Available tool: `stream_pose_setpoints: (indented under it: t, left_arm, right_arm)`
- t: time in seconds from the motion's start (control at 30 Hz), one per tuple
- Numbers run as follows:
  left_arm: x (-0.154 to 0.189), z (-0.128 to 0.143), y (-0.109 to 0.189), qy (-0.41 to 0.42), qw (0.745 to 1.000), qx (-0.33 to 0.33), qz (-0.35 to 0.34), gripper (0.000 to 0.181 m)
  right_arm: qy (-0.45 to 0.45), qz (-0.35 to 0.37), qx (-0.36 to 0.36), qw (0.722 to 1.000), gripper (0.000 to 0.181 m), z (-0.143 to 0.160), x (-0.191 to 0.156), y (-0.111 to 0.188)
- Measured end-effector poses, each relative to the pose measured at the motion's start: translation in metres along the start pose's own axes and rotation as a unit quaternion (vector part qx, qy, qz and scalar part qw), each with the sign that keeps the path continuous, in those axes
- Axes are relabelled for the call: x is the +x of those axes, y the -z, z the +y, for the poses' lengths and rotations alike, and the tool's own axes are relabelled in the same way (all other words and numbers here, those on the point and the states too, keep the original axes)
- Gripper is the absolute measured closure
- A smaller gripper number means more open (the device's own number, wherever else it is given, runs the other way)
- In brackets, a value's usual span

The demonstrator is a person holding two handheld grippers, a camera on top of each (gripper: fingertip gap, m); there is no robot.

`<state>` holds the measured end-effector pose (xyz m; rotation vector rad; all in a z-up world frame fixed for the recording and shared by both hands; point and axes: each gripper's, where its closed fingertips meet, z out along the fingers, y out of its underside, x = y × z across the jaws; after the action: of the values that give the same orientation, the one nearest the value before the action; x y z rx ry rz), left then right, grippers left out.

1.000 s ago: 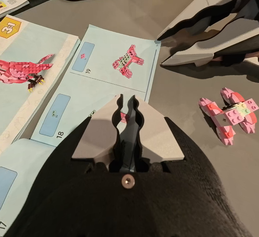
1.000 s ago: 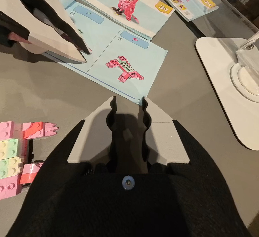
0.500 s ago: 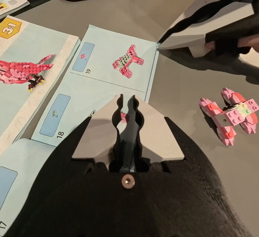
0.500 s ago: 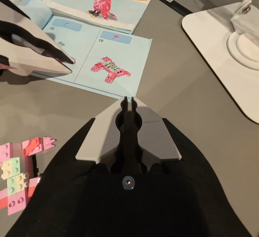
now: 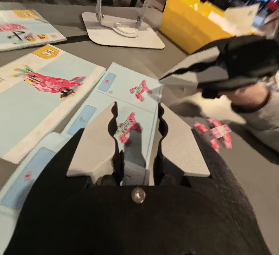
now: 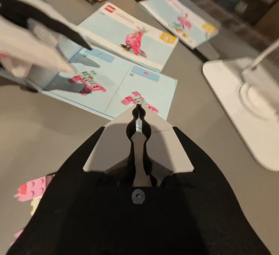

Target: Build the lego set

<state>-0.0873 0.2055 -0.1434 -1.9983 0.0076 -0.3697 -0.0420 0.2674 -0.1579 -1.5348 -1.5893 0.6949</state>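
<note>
Left wrist view: the grey-fingered left gripper [image 5: 136, 112] is held spread, empty, over one open pale-blue instruction booklet [image 5: 132, 81], its corner pinched by the closed right gripper [image 6: 138, 106].

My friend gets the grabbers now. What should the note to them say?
Left gripper: open, empty, above the open instruction page.
Right gripper: shut; tips at the page's corner, which looks lifted, so it may be pinching it to turn the page. Hard to tell through the blur.
Pink lego model: partly built, on the grey table right of the page, untouched.
Two closed booklets lie behind the page.
Left to do: finish the page turn if one was meant, find the next pieces, keep building.
</note>
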Motion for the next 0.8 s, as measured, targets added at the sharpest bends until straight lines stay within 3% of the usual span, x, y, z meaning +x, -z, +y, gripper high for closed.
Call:
stream_pose_setpoints:
  t: [0.03,0.1,0.17,0.3,0.43,0.6,0.8]
  left_arm:
    - [-0.003,0.004,0.0,-0.031,0.999,-0.012,-0.013,0.124]
    - [0.0,0.013,-0.005,-0.079,0.996,-0.041,-0.022,0.114]
    - [0.009,0.022,-0.013,-0.116,0.991,-0.067,-0.021,0.106]
    - [0.017,0.034,-0.028,-0.188,0.977,-0.101,-0.03,0.109]
    - [0.016,0.045,-0.038,-0.197,0.971,-0.135,-0.027,0.113]
    - [0.021,0.047,-0.037,-0.219,0.967,-0.131,-0.022,0.131]
    - [0.026,0.051,-0.037,-0.202,0.969,-0.142,0.002,0.146]
  right_arm:
    - [-0.06,-0.01,-0.007,0.998,0.181,0.005,0.007,0.0]
    - [-0.189,-0.04,0.013,0.981,0.159,0.007,0.022,0.003]
    - [-0.246,-0.036,0.055,0.967,0.153,0.005,0.038,0.011]
    - [-0.226,0.034,0.061,0.972,0.151,0.028,0.057,0.022]
    - [-0.218,0.074,0.113,0.966,0.147,0.025,0.062,0.043]
    - [-0.226,0.074,0.13,0.963,0.146,0.025,0.055,0.053]
    - [-0.166,0.052,0.076,0.982,0.145,0.028,0.037,0.037]
